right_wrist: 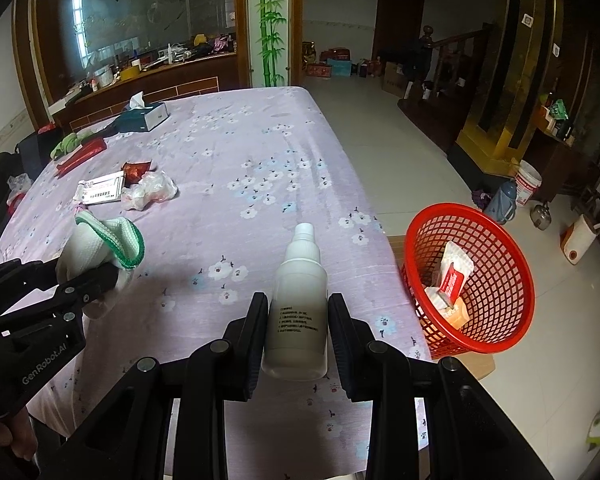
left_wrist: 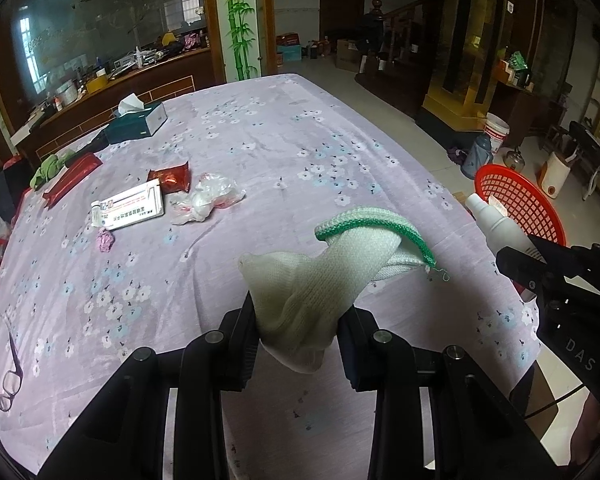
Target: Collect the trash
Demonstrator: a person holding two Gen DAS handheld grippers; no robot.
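Note:
My left gripper (left_wrist: pixel 298 312) is shut on a white knitted glove with a green cuff (left_wrist: pixel 340 256), held above the lilac flowered tablecloth (left_wrist: pixel 260 152); the same glove (right_wrist: pixel 104 244) shows at the left of the right wrist view. My right gripper (right_wrist: pixel 298 308) is shut on a white plastic bottle (right_wrist: pixel 300 300), upright near the table's right edge. A red mesh basket (right_wrist: pixel 496 280) sits tilted beyond that edge with a few wrappers in it. Left on the cloth are a crumpled clear bag (left_wrist: pixel 204 200), a white box (left_wrist: pixel 130 210), a dark red snack packet (left_wrist: pixel 172 178) and a long red packet (left_wrist: pixel 72 178).
A tissue box (left_wrist: pixel 140 118) stands at the far left of the table, a green cloth (left_wrist: pixel 50 168) beside the long red packet, and glasses (left_wrist: pixel 8 380) near the left front edge. Tiled floor, a bucket (right_wrist: pixel 526 184) and a flask (right_wrist: pixel 504 200) lie to the right.

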